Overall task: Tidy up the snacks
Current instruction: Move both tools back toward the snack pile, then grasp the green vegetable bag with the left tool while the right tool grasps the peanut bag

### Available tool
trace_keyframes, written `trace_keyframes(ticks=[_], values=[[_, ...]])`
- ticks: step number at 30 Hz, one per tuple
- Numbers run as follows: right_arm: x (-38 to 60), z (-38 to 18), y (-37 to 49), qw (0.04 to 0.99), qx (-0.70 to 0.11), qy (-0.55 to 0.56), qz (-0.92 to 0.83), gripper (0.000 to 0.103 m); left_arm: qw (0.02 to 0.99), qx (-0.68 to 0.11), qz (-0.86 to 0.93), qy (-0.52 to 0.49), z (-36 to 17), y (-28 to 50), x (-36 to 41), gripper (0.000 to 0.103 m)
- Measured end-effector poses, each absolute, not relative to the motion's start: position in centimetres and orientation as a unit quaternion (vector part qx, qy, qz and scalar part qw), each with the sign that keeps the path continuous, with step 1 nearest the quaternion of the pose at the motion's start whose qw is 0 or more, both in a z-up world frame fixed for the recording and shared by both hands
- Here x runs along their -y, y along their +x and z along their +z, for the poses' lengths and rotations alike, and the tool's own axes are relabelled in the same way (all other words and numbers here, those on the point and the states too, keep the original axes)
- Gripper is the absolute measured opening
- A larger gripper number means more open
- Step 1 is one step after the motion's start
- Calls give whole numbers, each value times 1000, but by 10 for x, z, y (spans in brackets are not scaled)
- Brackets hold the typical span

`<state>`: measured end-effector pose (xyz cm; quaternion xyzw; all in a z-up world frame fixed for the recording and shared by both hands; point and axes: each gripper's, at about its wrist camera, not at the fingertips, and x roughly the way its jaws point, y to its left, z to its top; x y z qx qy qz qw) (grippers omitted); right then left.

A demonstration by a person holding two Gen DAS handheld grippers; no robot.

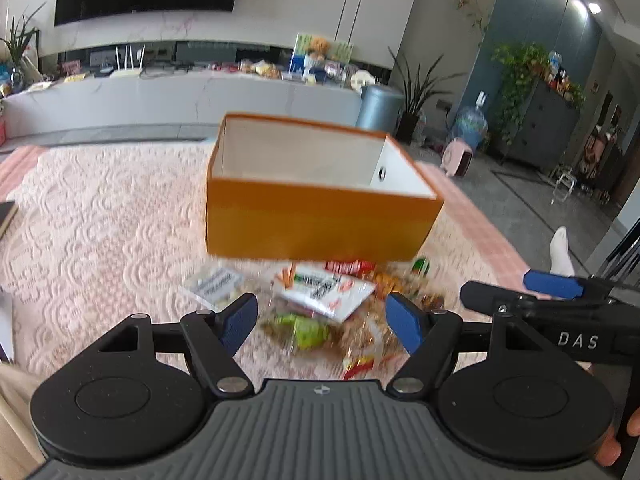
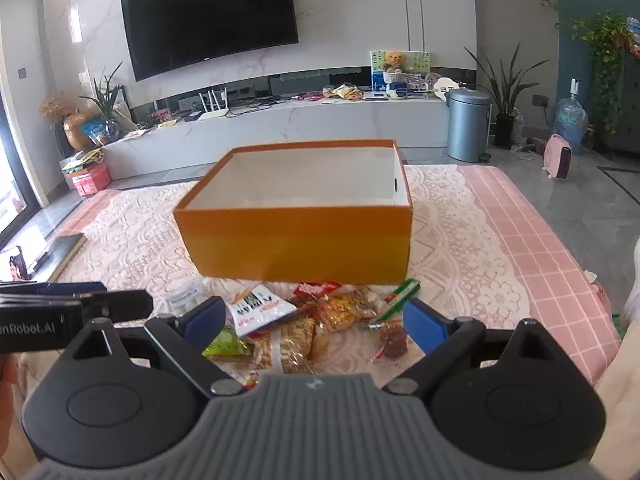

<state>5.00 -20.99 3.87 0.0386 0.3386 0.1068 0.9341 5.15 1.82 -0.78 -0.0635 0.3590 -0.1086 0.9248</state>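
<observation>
Both my tongs hang spread and empty over the snack heap.

My left gripper [image 1: 322,318] and right gripper [image 2: 314,320] are released, grasping nothing. The crinkly packets of mixed snacks [image 2: 304,328] lie piled on the pink lace-patterned cloth [image 2: 480,248], just in front of the open orange cardboard box with white inside [image 2: 296,240], none in it that I can see.
</observation>
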Motion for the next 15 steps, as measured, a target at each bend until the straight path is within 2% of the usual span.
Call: trace_keyframes(ticks=[15], values=[[193,-23,63,912,-395,-9,107,92,891,-433,-100,-94,-64,62,-29,84]])
